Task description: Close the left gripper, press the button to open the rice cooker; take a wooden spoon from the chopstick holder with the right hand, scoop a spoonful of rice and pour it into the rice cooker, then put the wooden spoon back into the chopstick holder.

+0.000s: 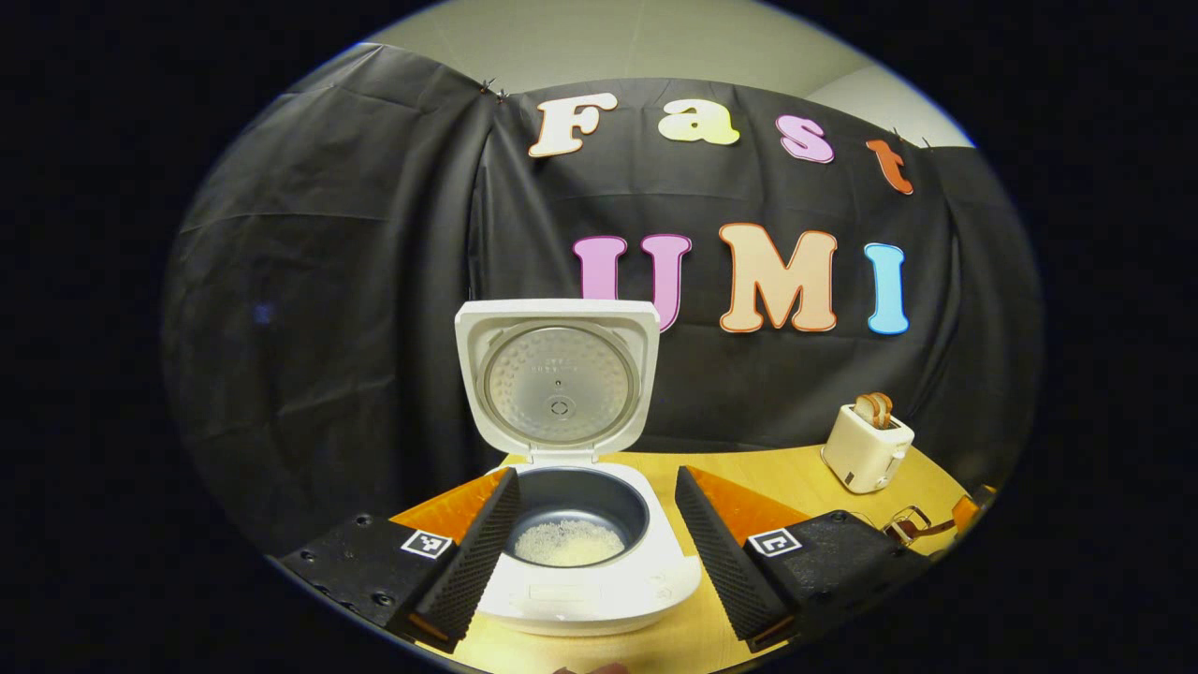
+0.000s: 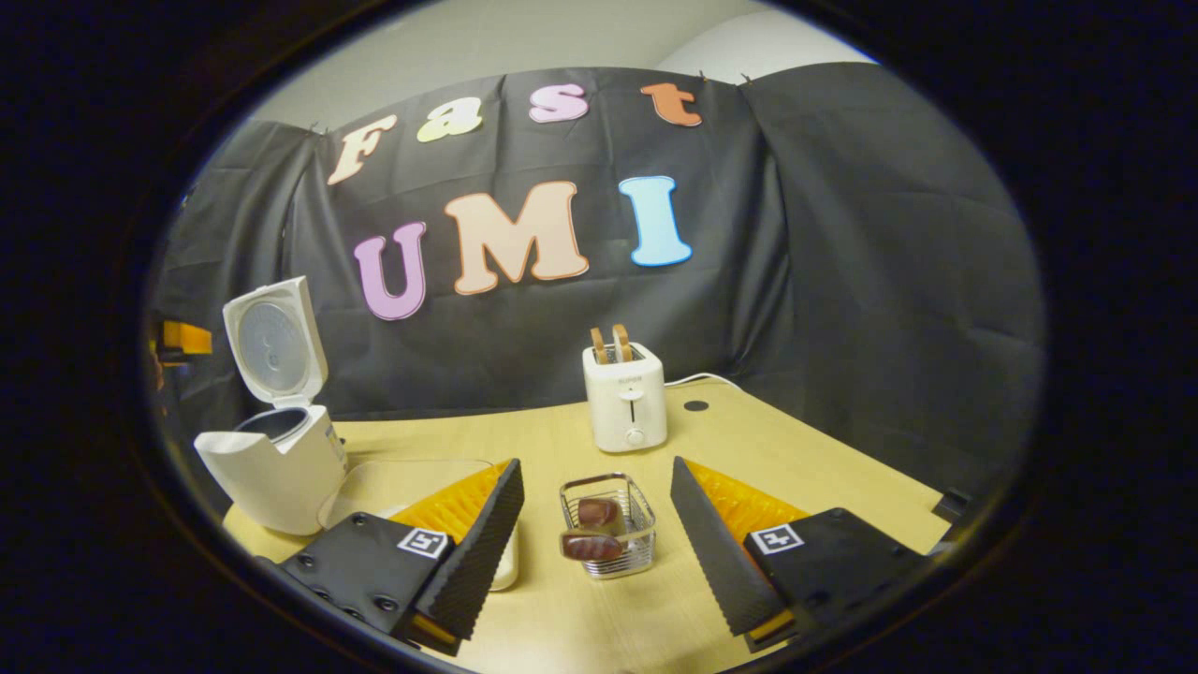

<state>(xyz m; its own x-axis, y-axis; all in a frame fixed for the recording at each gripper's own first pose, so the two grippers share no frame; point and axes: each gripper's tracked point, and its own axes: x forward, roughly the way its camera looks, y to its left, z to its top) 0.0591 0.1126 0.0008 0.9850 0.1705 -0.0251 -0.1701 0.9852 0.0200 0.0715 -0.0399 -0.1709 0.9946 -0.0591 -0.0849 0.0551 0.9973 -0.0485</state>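
We see the rice cooker [image 1: 580, 562] with its lid [image 1: 559, 379] standing upright and a patch of rice [image 1: 569, 543] on the floor of the inner pot, so we judge the button press and the scoop-and-pour as done. In the left gripper view the left gripper [image 1: 596, 552] has its fingers spread wide, one on each side of the cooker, holding nothing. In the right gripper view the right gripper [image 2: 596, 552] is also spread wide and empty, and the wire chopstick holder [image 2: 608, 538] sits between its fingers, well right of the cooker [image 2: 271, 468]. Dark wooden spoon [image 2: 591, 545] heads show at the holder's rim, so the spoon looks to be back in place; we can't tell how deep it sits. A clear tray [image 2: 393, 487] lies just right of the cooker, and a toaster [image 2: 624, 398] stands behind the holder, farther from the cooker. Our read: last step complete or nearly so. If anything is left, the next move only calls for backing the right gripper straight away from the holder without clipping its rim.
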